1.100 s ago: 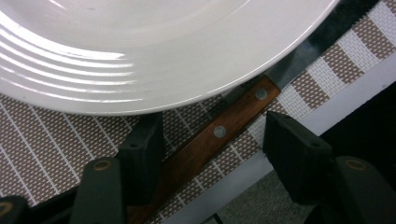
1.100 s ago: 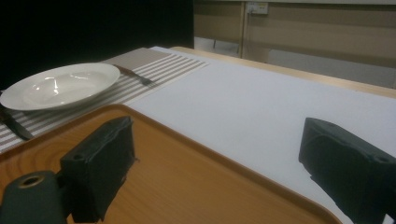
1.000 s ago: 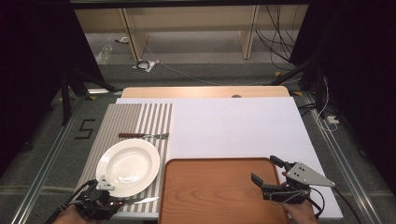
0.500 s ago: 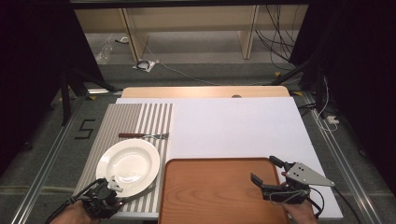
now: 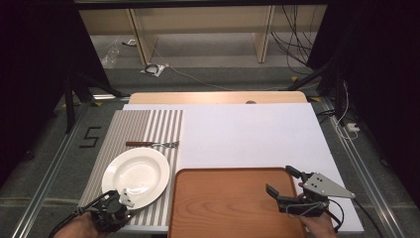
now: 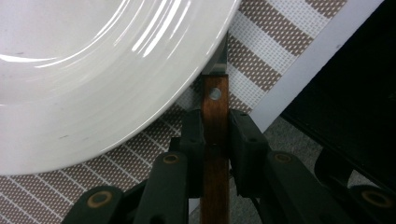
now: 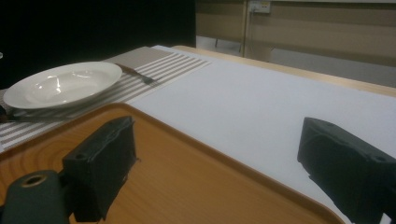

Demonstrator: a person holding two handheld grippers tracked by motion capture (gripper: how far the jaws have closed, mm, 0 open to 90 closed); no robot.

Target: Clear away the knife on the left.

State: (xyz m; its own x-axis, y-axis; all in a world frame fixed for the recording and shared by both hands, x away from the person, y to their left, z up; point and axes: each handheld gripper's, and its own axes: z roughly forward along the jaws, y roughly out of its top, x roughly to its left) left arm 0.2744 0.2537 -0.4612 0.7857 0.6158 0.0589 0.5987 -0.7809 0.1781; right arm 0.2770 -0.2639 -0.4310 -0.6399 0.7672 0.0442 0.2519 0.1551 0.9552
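**Left tongs clamp a wooden knife handle beside the plate**

A white tabletop (image 5: 247, 134) stands in a dark room, with pale shelving and loose cables on the floor behind it. On its left part lies a striped placemat (image 5: 148, 124), brown and white. A white plate (image 5: 134, 174) sits on the near half of the mat, and a fork (image 5: 151, 144) with a dark handle lies crosswise just beyond the plate, apart from it. A wooden tray (image 5: 233, 203) rests on the near edge of the tabletop, just beside the mat's right edge.

The left tongs (image 6: 215, 135) are at the near rim of the plate, low at the mat's front edge. Their jaws have just been closing, and the left gripper view shows both black pads pressed against the sides of a knife (image 6: 215, 121) with a brown wooden handle. The handle runs straight up between the pads, a metal rivet shows near its far end, and the blade slips under the plate's rim. The knife lies on the mat, at the plate's near right side.

The right tongs (image 5: 283, 181) hover over the tray's near right corner, jaws spread wide apart with nothing between them. In the right gripper view the 2 black pads (image 7: 105, 163) frame the tray's rim and the bare white tabletop beyond it.
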